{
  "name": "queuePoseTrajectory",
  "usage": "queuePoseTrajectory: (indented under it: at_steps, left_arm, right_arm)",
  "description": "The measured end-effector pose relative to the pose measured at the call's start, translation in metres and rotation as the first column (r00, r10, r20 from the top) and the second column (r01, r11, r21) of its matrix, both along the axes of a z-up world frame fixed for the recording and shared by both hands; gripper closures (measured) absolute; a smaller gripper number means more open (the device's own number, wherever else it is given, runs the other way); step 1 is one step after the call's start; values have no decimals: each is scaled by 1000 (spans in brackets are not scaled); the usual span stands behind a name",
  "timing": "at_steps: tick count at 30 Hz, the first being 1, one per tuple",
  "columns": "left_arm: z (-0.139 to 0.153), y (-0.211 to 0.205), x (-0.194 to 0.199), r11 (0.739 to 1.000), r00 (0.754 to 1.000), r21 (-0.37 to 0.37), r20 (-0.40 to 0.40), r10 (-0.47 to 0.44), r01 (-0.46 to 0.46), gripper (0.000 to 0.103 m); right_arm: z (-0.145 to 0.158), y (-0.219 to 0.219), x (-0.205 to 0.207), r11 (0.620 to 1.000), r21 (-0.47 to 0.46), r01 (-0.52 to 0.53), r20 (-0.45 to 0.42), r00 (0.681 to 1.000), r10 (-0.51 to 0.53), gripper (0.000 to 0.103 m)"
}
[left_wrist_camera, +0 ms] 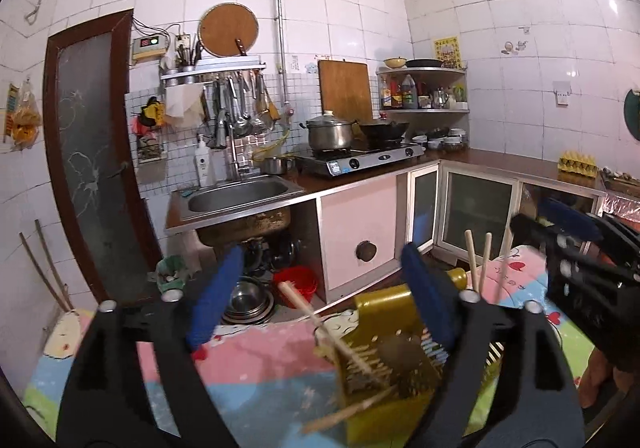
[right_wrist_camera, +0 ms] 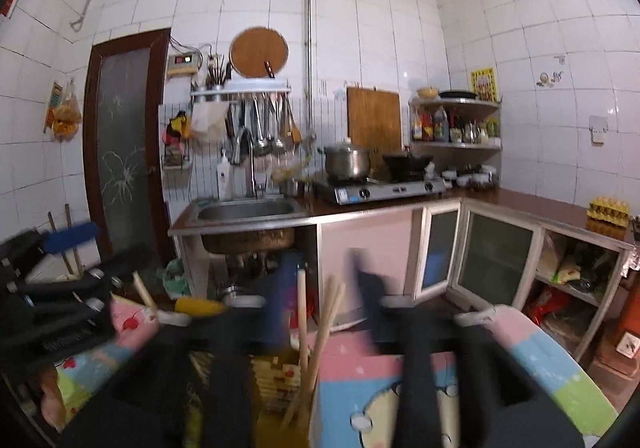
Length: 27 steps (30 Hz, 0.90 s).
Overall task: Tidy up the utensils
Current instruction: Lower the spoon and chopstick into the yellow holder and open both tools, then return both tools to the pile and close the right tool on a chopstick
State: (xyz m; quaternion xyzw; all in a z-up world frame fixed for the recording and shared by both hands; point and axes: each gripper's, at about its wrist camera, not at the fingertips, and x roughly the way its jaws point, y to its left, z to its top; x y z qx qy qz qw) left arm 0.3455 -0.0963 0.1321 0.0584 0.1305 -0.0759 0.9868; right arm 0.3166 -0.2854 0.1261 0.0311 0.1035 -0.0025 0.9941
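The left gripper [left_wrist_camera: 320,296], black with blue-padded fingers [left_wrist_camera: 216,296], hangs with its jaws spread wide over a yellow-green perforated plastic utensil holder [left_wrist_camera: 384,328] lying on a pastel cartoon-print cloth [left_wrist_camera: 260,360]. One pale wooden chopstick [left_wrist_camera: 320,322] slants from upper left down into the holder; another pair [left_wrist_camera: 478,260] stands near upright, tips up, beside the right finger. The right gripper [right_wrist_camera: 320,296], motion-blurred, also has its jaws apart, with a bundle of wooden chopsticks [right_wrist_camera: 316,336] rising almost vertically between them; contact is unclear.
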Motion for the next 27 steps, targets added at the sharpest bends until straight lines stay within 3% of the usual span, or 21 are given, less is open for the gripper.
queuePoseTrajectory:
  at_steps: [4, 9, 12, 18, 23, 27]
  left_arm:
    - [10, 23, -35, 1000, 999, 3, -45, 2, -2, 5]
    - [-6, 51, -71, 999, 989, -36, -149, -5, -1, 5]
    - [-30, 65, -85, 998, 972, -70, -235, -13, -3, 5]
    - [-87, 74, -99, 998, 940, -61, -342, 6, -29, 5]
    - [-120, 76, -97, 997, 926, -50, -375, 30, -53, 5]
    - [-140, 79, -85, 997, 911, -30, -410, 47, -65, 5]
  right_arm:
    - [2, 4, -32, 1000, -13, 20, -84, 996, -21, 45]
    - [-22, 15, -71, 1000, -9, 15, -223, 975, -17, 45]
    - [-47, 24, -87, 1000, -24, 18, -303, 953, -25, 45]
    - [-106, 35, -99, 999, 22, 41, -444, 895, -27, 45]
    - [-155, 34, -92, 997, 30, 71, -535, 844, -44, 45]
    - [-163, 31, -86, 995, 56, 83, -554, 831, -38, 46]
